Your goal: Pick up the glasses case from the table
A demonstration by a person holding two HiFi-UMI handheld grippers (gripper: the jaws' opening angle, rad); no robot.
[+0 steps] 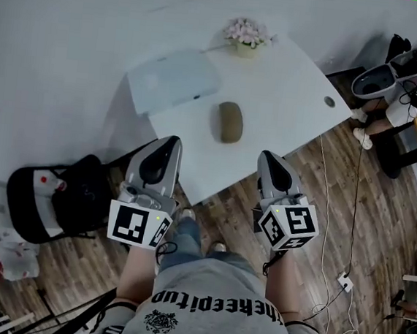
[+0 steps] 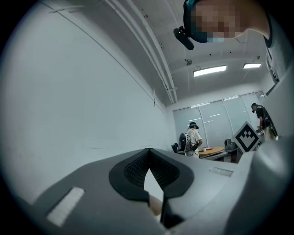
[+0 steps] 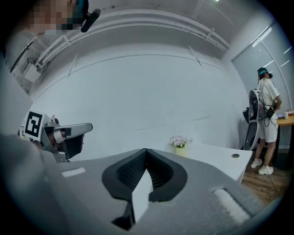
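The glasses case (image 1: 230, 122), an olive-brown oval, lies on the white table (image 1: 288, 97) near its front edge. Both grippers hang over the floor just short of that edge, pointing toward the table. My left gripper (image 1: 173, 141) is to the case's lower left, my right gripper (image 1: 266, 156) to its lower right, and neither touches it. In the left gripper view the left gripper (image 2: 149, 151) has its jaws closed tip to tip with nothing held, and a tan patch (image 2: 156, 205) shows through the slit below. The right gripper (image 3: 146, 151) is likewise shut and empty.
A closed silver laptop (image 1: 174, 81) lies left of the case, and a small flower pot (image 1: 247, 35) stands at the table's back. A black bag on a chair (image 1: 59, 198) sits at the left. Cables (image 1: 344, 282) run over the wood floor at the right, near another person (image 1: 390, 107).
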